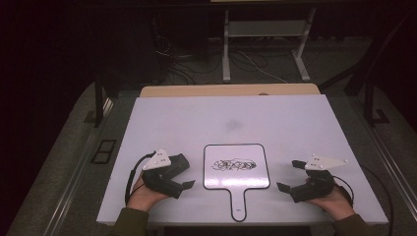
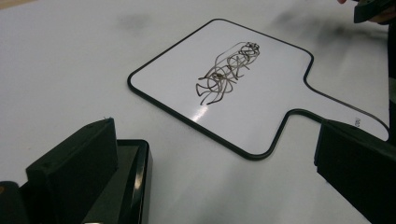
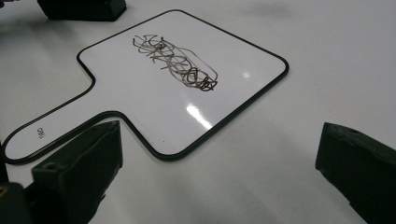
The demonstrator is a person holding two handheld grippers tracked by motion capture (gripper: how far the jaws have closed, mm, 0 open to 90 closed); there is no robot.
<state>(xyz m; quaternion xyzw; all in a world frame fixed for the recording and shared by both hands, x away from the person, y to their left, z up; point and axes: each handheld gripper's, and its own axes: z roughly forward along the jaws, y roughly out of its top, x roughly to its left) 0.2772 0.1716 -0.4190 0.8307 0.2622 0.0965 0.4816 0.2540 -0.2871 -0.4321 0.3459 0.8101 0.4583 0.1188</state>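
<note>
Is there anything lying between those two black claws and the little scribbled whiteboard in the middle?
Nothing visible. The paddle whiteboard lies flat between the left gripper and the right gripper, with only bare white table on either side. Both grippers are open and apart from it.

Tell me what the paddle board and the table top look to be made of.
Paddle board: seemingly a glossy dry-erase sheet with a thin black rim; it throws bright glare spots and carries a dark scribble that looks like marker. Table top: a white, matte, smooth panel, possibly laminate; it shows soft shadows and no sharp reflections.
</note>
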